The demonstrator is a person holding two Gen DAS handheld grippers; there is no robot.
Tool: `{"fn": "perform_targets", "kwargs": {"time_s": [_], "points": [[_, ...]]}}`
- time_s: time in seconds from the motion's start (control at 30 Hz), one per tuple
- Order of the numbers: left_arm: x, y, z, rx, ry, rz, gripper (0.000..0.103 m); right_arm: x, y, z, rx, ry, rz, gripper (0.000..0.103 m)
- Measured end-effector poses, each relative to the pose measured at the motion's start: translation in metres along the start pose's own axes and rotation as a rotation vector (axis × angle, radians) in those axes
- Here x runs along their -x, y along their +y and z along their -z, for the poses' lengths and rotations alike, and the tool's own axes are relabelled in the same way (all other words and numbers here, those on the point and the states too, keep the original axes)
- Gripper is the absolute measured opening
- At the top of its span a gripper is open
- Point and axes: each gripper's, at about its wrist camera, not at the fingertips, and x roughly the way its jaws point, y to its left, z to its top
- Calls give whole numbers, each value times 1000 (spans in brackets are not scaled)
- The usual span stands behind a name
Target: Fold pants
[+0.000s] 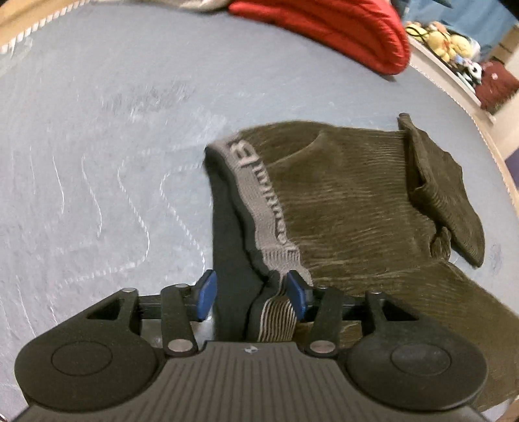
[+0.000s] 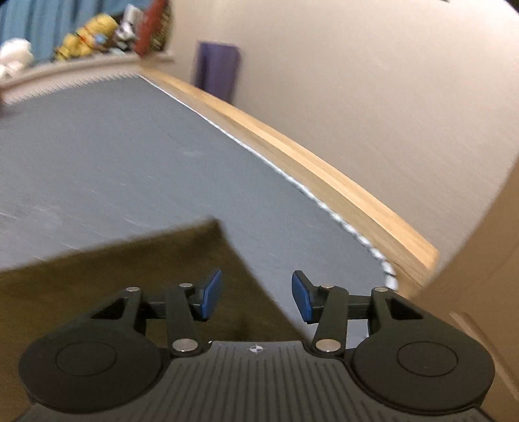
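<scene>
Covering most of both views, the grey mattress (image 1: 97, 136) carries the olive corduroy pants (image 1: 350, 201), already doubled into a compact bundle, long axis running from the left gripper (image 1: 251, 297) away to its right. A red quilted item (image 1: 340, 29) lies at the far edge, well apart. Waistband (image 1: 259, 194) fabric sits between the left pads; they stand apart and whether they press it cannot be told. Right gripper (image 2: 256, 297) hangs open and empty over a pants corner (image 2: 207, 233). Left hand is judged nearer for the coming fold.
</scene>
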Motion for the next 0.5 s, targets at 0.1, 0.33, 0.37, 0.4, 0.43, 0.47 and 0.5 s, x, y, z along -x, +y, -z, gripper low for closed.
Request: {"fn": "perform_targets", "kwargs": {"time_s": [0.1,0.33,0.37,0.4,0.43,0.47,0.5], "points": [[-7,8,4,33,36,45,61,17,28,-7,27,-42,-101,53],[-22,8,15,-30,53,-5,39,91,113,-16,129,-139,-370,63],[-19,3,15,-47,45,-27,38,107,120,-18,130,-156,-407,66],[-15,-4,17,-68,37,-56,40,119,131,-16,139,-156,-449,66],[-13,-9,17,-79,32,-85,41,130,144,-15,152,-150,-484,66],[-10,-16,17,-91,20,-120,41,142,153,-12,161,-162,-525,67],[-5,-24,17,-105,-8,-146,41,152,162,-8,169,-176,-563,69]]}}
